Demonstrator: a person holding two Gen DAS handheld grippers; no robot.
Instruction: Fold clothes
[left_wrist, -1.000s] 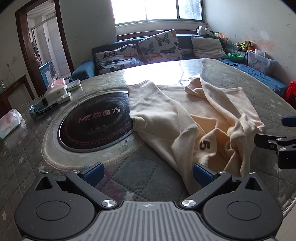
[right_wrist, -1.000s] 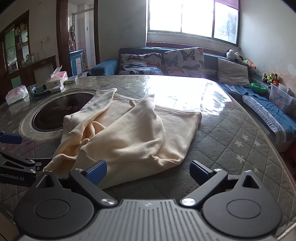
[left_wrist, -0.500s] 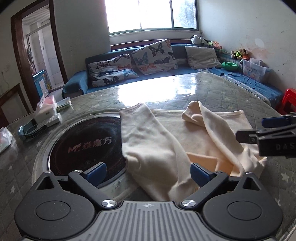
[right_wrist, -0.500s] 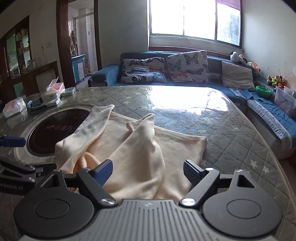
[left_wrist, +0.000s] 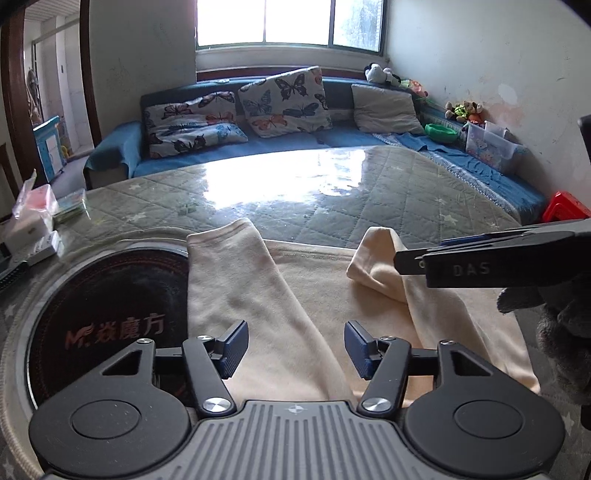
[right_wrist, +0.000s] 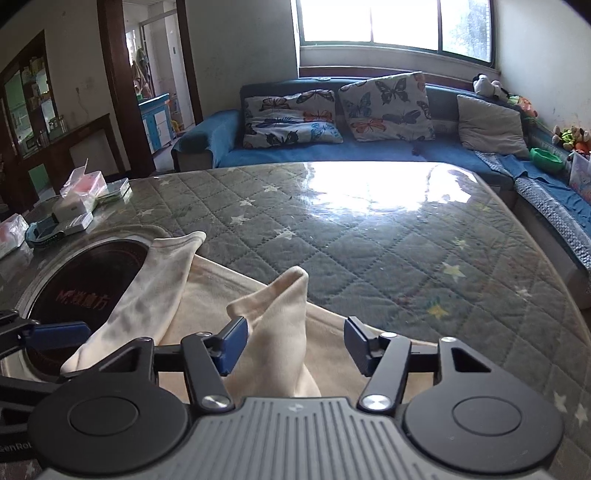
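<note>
My left tool (left_wrist: 295, 345) has its blue pads apart and closing, with a cream sleeve (left_wrist: 240, 295) of the garment (left_wrist: 332, 295) lying between and below them; I cannot see the pads pressing on cloth. My right tool (right_wrist: 295, 345) is the same — pads apart, closing — and the raised, folded-over second sleeve (right_wrist: 280, 317) stands in the gap between them, not visibly pinched.

The cream garment is spread on the quilted, star-patterned surface (right_wrist: 388, 240), its left part draped over the rim of a round black inset plate (left_wrist: 110, 317) with printed lettering. Nothing stands between either tool and the cloth.

Outward, on the far left of the surface, there are tissue packs and small boxes (right_wrist: 77, 206). Beyond the surface runs a blue sofa (right_wrist: 369, 151) with butterfly cushions (right_wrist: 384, 107), under a bright window (right_wrist: 388, 22).

The left view shows what the right one does not: the right tool's black finger (left_wrist: 480, 258) coming in from the right beside the raised sleeve, a grey-gloved hand (left_wrist: 554, 325) behind it, and a red stool (left_wrist: 565, 210). The right view alone shows the left tool's blue pad (right_wrist: 59, 334) at its left edge, and a dark cabinet (right_wrist: 33, 122) by the doorway.
</note>
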